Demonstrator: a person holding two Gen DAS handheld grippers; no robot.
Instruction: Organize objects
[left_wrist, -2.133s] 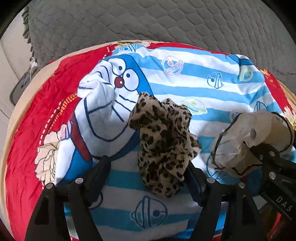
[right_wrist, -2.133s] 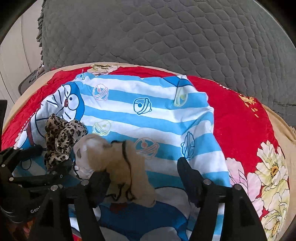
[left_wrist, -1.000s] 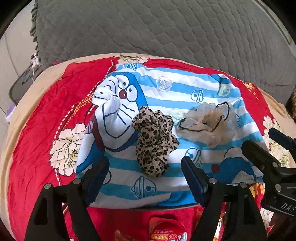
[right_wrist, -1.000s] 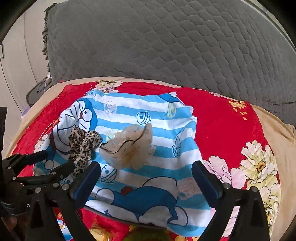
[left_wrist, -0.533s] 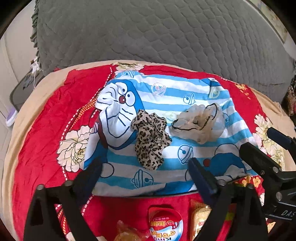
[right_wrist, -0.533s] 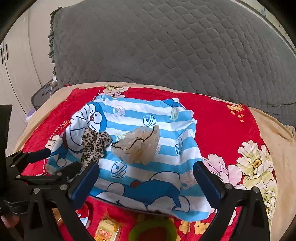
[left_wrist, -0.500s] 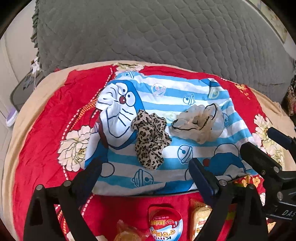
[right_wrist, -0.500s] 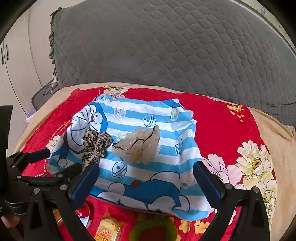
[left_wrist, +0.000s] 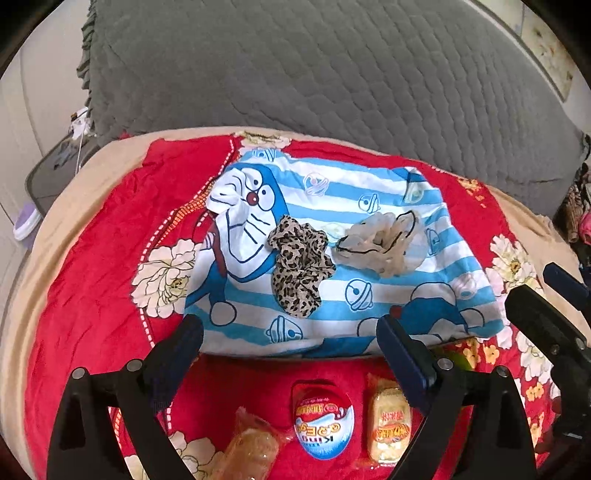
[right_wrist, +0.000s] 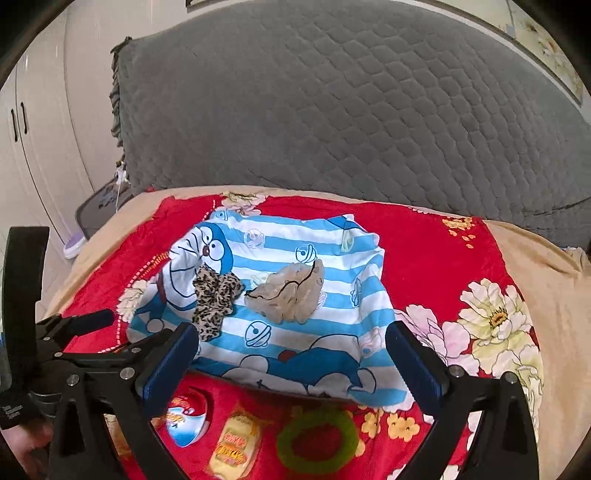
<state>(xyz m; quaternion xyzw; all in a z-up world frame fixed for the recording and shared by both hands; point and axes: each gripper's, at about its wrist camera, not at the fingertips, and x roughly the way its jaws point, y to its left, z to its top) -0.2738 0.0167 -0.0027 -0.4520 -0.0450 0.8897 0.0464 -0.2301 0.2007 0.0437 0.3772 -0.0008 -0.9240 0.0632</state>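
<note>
— So, are the grippers holding anything?
— No. The left gripper has just been spreading, nothing between its jaws; the right gripper gapes wide, empty too.
— And the scrunchies?
— A crinkled leopard-print scrunchie and a sheer beige scrunchie lie side by side on a striped cartoon cloth, over a plush red floral blanket, a quilted grey cover behind.

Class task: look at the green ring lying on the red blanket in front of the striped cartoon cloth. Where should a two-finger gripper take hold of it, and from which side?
Probably best from above, pinching one side of the green ring with one finger in its hole and one outside. It lies flat on the red blanket, so a sideways approach finds little edge. The open right gripper is nearest.
</note>
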